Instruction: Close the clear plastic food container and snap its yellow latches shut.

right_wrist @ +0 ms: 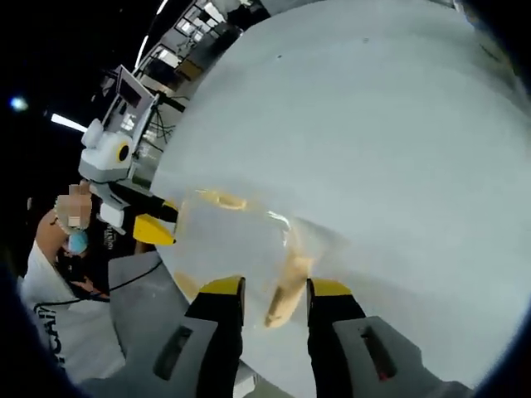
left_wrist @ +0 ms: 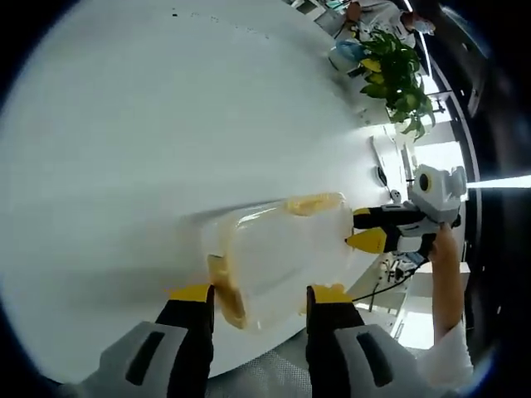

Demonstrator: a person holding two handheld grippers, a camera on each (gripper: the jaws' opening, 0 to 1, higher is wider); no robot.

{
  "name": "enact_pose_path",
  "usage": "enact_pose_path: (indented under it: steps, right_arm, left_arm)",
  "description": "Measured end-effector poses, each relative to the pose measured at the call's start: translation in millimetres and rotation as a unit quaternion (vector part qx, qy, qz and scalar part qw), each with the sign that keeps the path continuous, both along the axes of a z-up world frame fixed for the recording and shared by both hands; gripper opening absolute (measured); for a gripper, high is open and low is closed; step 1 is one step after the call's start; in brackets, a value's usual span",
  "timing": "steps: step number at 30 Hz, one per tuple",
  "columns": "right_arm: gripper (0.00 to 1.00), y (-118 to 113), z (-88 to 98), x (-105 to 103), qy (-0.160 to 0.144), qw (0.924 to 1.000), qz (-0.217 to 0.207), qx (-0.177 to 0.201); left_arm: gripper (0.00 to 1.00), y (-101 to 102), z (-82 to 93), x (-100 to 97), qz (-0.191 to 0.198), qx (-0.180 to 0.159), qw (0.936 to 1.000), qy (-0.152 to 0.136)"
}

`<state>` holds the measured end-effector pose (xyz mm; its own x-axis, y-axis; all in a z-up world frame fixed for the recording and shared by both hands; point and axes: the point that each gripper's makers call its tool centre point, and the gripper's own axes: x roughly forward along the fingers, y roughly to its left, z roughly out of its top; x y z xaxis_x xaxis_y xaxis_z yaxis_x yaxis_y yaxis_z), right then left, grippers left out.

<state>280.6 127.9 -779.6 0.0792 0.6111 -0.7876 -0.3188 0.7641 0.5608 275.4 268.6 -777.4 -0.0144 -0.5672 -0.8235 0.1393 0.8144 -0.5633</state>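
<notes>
The clear plastic container [left_wrist: 282, 257] lies on the white table [left_wrist: 149, 124] near its edge. One yellow latch [left_wrist: 314, 203] sits on its far side, and another yellow latch [left_wrist: 226, 292] is close to my left fingers. My left gripper [left_wrist: 260, 292] is open, its jaws straddling the container's near end. My right gripper [left_wrist: 365, 230] meets the container's right end. In the right gripper view, my right gripper [right_wrist: 275, 287] is open with a yellow latch [right_wrist: 286, 292] between its jaws. The container [right_wrist: 232, 240] lies ahead, and the left gripper [right_wrist: 162, 220] is at its far end.
A potted green plant [left_wrist: 398, 75] stands at the table's far right, with a person [left_wrist: 373, 12] behind it. The table edge [left_wrist: 274, 352] runs just under my left jaws. A hand [left_wrist: 444, 265] holds the right gripper off the table's side.
</notes>
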Motion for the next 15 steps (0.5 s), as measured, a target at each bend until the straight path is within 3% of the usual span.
enact_pose_path:
  steps: [8, 15]
  right_arm:
    - [0.26, -0.1, -0.5, -0.2, 0.006, 1.0000, 0.005, -0.002]
    - [0.25, -0.7, -1.1, -0.8, 0.008, 1.0000, -0.002, 0.004]
  left_arm:
    - [0.35, -0.4, -2.5, -1.9, -0.006, 0.014, 0.9999, 0.001]
    - [0.28, 2.7, -7.5, -0.7, -0.019, 0.047, 0.9987, -0.003]
